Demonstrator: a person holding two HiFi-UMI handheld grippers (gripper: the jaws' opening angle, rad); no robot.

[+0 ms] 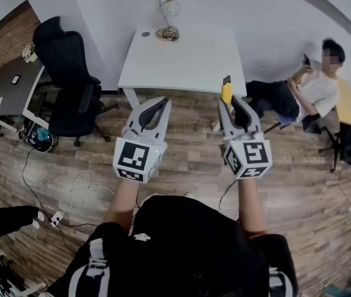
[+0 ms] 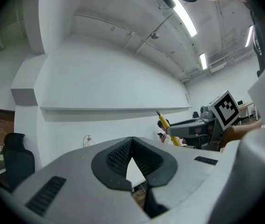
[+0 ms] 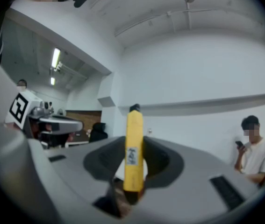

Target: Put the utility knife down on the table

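A yellow utility knife (image 1: 226, 92) with a black tip stands upright between the jaws of my right gripper (image 1: 233, 102), which is shut on it. In the right gripper view the knife (image 3: 133, 148) rises from the middle of the jaws. Both grippers are held level above the wooden floor, short of the white table (image 1: 181, 64). My left gripper (image 1: 160, 102) is beside the right one, its fingertips (image 2: 132, 140) meeting with nothing between them. From the left gripper view the knife (image 2: 162, 121) shows at the right.
A glass ornament (image 1: 168, 17) stands at the table's far edge. A black office chair (image 1: 70, 73) and a dark desk (image 1: 8, 88) are at the left. A person (image 1: 314, 82) sits at the right. Cables (image 1: 70, 190) lie on the floor.
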